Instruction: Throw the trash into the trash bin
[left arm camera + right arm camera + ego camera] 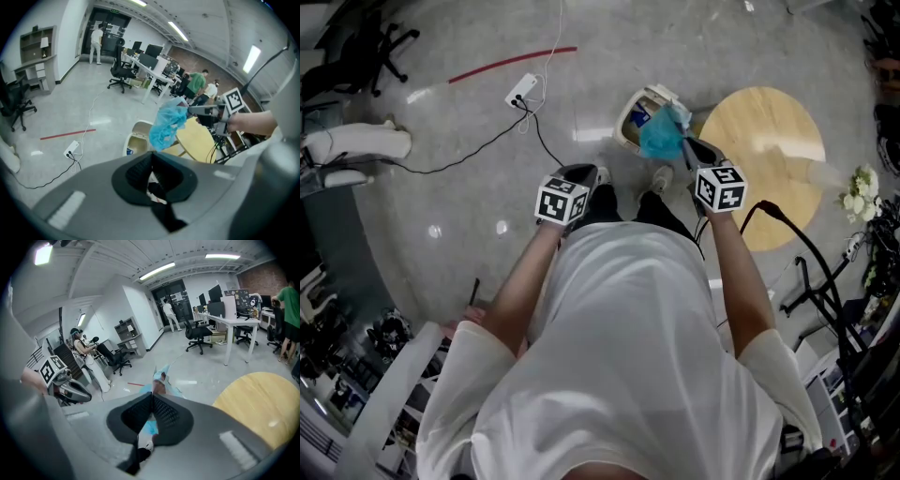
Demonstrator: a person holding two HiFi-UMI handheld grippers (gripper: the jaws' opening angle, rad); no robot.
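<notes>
Gripping a crumpled piece of blue trash (659,139), the right hand-held gripper (682,141) has its jaws pressed together on it, so that only thin folds of the material sit between the pads. In the right gripper view the jaws meet at their tips (152,394), and the trash (161,377) pokes out just beyond them, with more blue showing beneath the jaws.

The trash is thin, wrinkled and slightly see-through, bright turquoise in colour. In the left gripper view it hangs down from the right hand-held gripper (188,110) as a loose, bunched clump (166,126), clear of the floor.

The left hand-held gripper (151,153) has its jaws closed tip to tip with nothing between them, and it is held apart from the trash, on the other side of the person's body (581,172).

Below the trash stands a cream trash bin (623,122) on the grey floor (469,216), its mouth open. From the head view the trash overlaps the right part of that opening; from the left gripper view it hangs in the air beside the bin's rim (140,124), not inside. A round wooden bench (769,159) stands just beyond the bin.
</notes>
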